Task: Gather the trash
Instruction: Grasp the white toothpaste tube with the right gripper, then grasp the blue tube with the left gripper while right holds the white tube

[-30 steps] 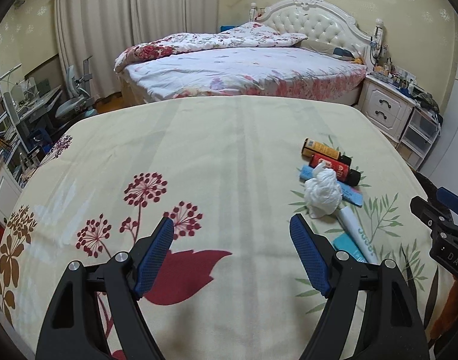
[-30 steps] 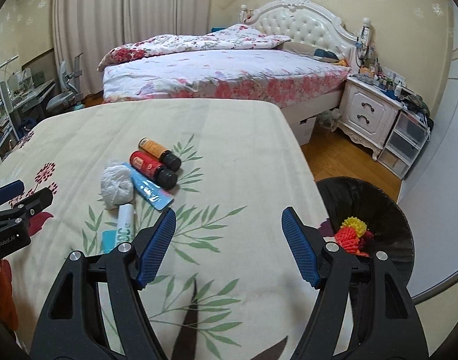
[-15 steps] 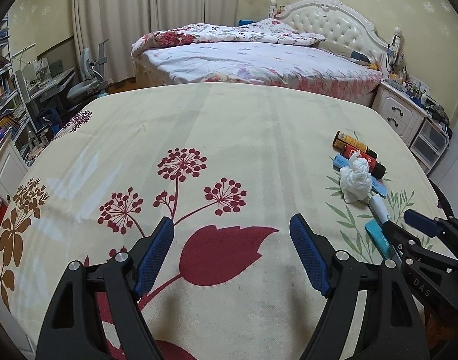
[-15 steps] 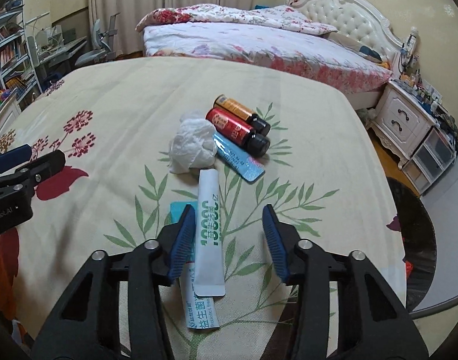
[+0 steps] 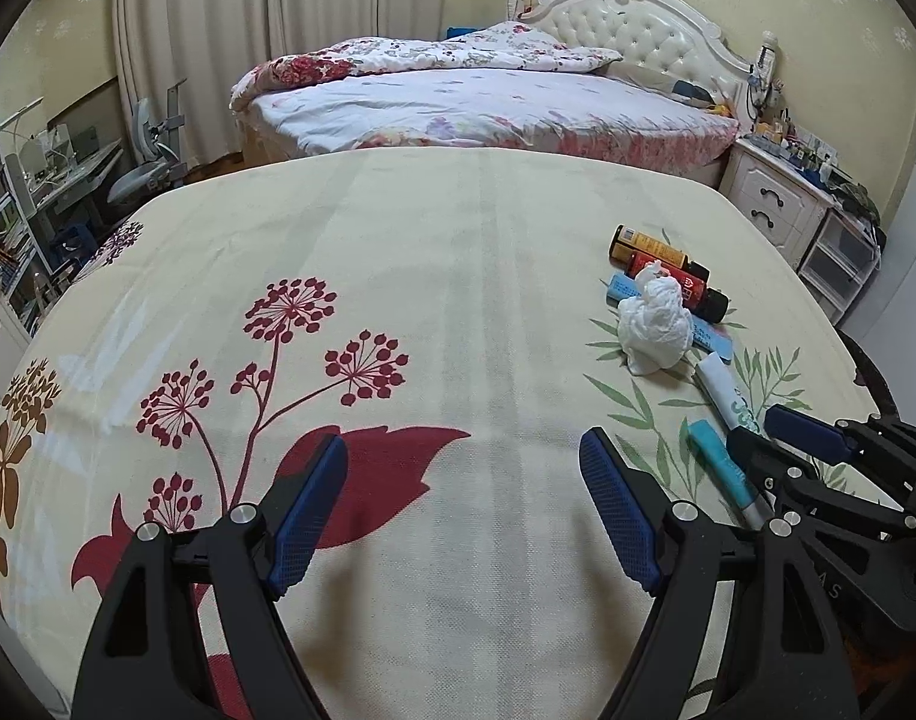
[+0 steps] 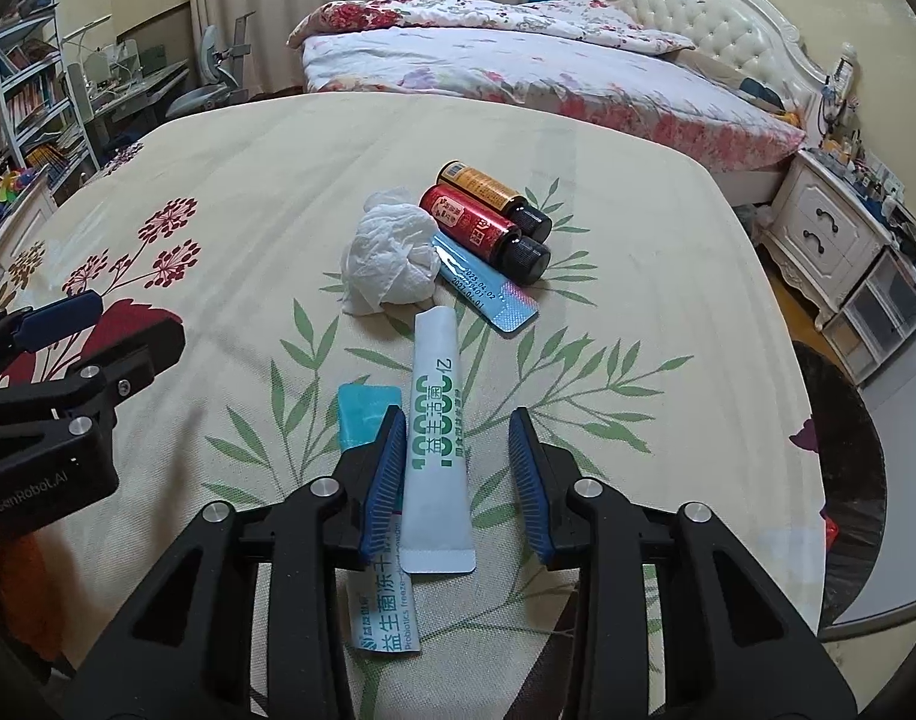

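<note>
Trash clusters near the bedspread's (image 5: 458, 276) right edge: tissue (image 6: 392, 261), bottles (image 6: 487, 228), sachets (image 6: 437, 432); left side and far edge lie open.

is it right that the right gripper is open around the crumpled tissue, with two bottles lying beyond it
Not the tissue. The right wrist view shows the right gripper open around the white sachet; the crumpled tissue lies farther off. The two bottles do lie beyond.

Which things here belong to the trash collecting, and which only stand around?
Trash job: white sachet, teal sachet, crumpled tissue, blue packet, two bottles, black bin, right gripper.

Standing around: bed, nightstand, left gripper.
</note>
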`<state>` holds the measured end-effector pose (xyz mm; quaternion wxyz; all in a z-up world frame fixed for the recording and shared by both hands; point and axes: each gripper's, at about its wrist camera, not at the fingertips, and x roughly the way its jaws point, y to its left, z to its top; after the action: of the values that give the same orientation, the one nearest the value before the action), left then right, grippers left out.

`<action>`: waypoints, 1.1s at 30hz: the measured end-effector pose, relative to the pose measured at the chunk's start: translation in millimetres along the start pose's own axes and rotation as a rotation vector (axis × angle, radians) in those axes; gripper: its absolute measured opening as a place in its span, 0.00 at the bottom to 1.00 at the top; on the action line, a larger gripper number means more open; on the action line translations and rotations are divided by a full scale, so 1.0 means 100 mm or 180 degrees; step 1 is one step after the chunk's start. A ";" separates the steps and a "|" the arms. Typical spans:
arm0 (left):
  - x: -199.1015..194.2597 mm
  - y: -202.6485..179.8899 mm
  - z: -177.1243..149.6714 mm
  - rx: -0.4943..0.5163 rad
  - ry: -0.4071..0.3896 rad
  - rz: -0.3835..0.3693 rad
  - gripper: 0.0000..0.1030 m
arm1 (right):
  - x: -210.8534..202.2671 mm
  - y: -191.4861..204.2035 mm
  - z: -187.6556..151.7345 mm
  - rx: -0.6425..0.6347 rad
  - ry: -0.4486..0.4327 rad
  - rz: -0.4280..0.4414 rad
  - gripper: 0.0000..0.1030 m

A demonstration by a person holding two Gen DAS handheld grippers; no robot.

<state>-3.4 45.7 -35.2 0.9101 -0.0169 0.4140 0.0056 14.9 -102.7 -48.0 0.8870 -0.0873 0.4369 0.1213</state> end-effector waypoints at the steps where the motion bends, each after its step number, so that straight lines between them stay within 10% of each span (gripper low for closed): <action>1: 0.00 -0.02 0.00 0.0001 0.0003 0.0005 0.75 | -0.01 -0.01 -0.01 0.0011 -0.0018 0.0003 0.18; 26: 0.12 -0.94 -0.14 0.0463 0.0268 -0.0273 0.75 | -0.26 -0.84 -0.19 0.0572 -0.0256 -0.0418 0.18; 33: 0.05 -0.90 -0.23 0.0583 0.0232 -0.0321 0.50 | -0.25 -0.85 -0.22 0.0577 -0.0268 -0.0375 0.18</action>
<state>-15.4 -44.9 -51.2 0.8913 0.0453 0.4442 -0.0787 8.2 -192.6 -37.0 0.9144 -0.0271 0.4025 0.0326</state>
